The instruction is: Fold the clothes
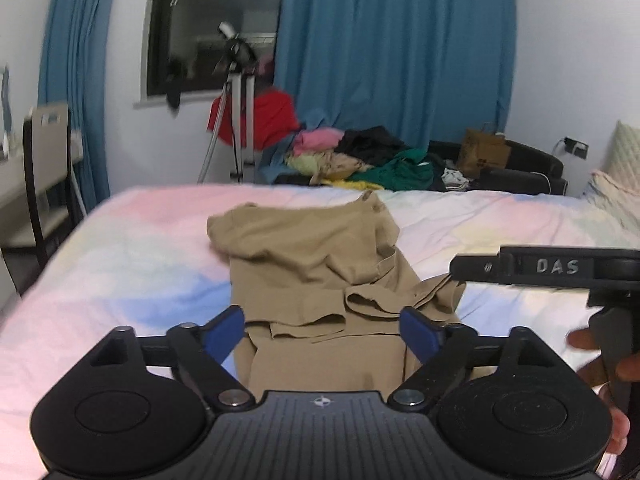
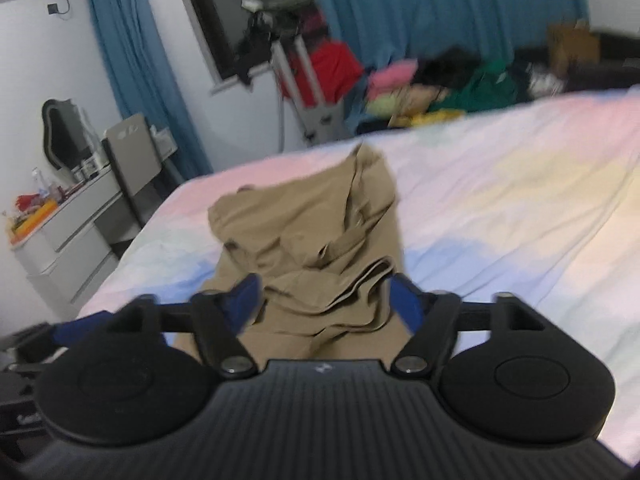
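Tan cotton-looking cloth, one garment (image 1: 320, 264), lies in a rumpled, partly folded heap near the middle of the bed (image 1: 120, 264), which is spread with a pastel sheet in pink, blue and yellow patches. The garment's far end is doubled over in a broad flap, a narrow strap or band crosses its right side, and several layered hems bunch up at its near end.

Two grippers are over the garment's near end. The left gripper (image 1: 322, 330) has its blue pads spread wide with the cloth lying beneath the gap, neither pad pressing on it. The right gripper (image 2: 326, 300) is likewise spread apart above the bunched hems, gripping nothing. In the left wrist view the right gripper shows just right of the garment, with a hand (image 1: 600, 364) behind it.

Beyond the garment, past the bed's far edge, one mixed pile of clothes (image 1: 360, 160) sits in pink, black, green and yellow, with one brown paper bag (image 1: 482, 152) to its right. Left of the pile stands one tripod (image 1: 236, 112) with a red cloth (image 1: 272, 116) behind it. Two blue curtains (image 1: 396, 52) flank a dark window (image 1: 216, 28). One chair (image 1: 44, 160) stands left of the bed.
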`<action>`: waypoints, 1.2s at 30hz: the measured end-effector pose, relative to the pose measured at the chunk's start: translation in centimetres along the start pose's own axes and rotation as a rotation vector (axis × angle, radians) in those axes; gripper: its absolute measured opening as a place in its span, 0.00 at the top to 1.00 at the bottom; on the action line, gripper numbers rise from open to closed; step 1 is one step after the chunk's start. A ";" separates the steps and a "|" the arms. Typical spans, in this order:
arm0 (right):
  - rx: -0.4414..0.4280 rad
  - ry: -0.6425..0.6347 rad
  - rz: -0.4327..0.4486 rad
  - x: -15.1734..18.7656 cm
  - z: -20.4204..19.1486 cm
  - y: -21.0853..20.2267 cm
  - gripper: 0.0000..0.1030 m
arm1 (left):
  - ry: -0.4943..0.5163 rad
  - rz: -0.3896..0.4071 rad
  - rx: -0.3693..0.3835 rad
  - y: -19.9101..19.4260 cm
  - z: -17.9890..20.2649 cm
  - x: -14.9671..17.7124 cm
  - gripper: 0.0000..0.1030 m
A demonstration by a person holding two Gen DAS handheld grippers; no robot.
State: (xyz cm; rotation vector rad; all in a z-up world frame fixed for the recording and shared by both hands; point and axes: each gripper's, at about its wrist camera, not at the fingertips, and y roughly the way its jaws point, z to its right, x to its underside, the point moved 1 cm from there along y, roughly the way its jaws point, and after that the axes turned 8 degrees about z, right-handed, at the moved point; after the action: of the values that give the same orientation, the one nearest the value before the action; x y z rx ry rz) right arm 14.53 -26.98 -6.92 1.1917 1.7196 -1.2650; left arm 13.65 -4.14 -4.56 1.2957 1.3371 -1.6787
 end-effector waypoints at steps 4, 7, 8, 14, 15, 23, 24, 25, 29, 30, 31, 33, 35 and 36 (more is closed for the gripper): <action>0.017 0.002 0.039 -0.3 0.3 -1.8 0.00 | 0.011 0.018 -0.006 -1.3 0.4 0.5 0.02; 0.018 0.035 0.034 -0.1 0.7 -2.5 0.00 | 0.009 0.014 -0.010 -1.5 0.2 0.7 0.01; 0.029 0.029 0.036 0.0 0.7 -2.7 0.00 | 0.001 0.010 -0.009 -1.6 0.1 0.7 0.00; 0.047 0.041 0.034 0.2 0.7 -2.5 0.00 | -0.234 -0.144 0.064 0.0 -2.1 2.0 0.00; 0.048 0.046 0.028 0.3 0.7 -2.3 0.00 | -0.289 -0.182 0.076 0.4 -2.6 2.4 0.00; 0.057 0.062 -0.012 1.2 0.4 -1.2 0.00 | -0.649 -0.467 0.198 4.7 -4.4 7.1 0.05; 0.054 0.062 -0.013 1.3 0.4 -1.2 0.00 | -0.685 -0.481 0.199 5.3 -4.5 7.8 0.06; 0.054 0.060 -0.013 1.3 0.3 -1.1 0.00 | -0.715 -0.479 0.189 5.7 -4.7 8.2 0.07; 0.056 0.050 -0.016 1.5 0.1 -1.0 0.00 | -0.874 -0.410 0.166 6.7 -6.2 9.0 0.08; 0.057 0.052 -0.017 1.5 0.2 -0.9 0.00 | -0.918 -0.395 0.155 6.7 -6.6 9.4 0.12; 0.058 0.058 -0.019 1.5 0.3 -0.9 0.00 | -0.962 -0.379 0.142 6.8 -7.1 9.7 0.15; 0.059 0.071 -0.023 1.5 0.5 -0.7 0.00 | -1.030 -0.360 0.117 6.7 -7.9 10.4 0.30; 0.061 0.090 -0.031 1.6 0.8 -0.6 0.00 | -1.087 -0.348 0.092 6.4 -8.7 11.1 0.43; 0.062 0.100 -0.038 1.6 0.9 -0.5 0.00 | -1.108 -0.342 0.086 6.3 -8.9 11.4 0.49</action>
State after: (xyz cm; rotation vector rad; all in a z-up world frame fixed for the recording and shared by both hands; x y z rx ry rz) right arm 13.50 -27.45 -8.49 1.2832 1.7940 -1.3090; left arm 18.33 3.62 -17.41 0.0204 0.7921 -2.1718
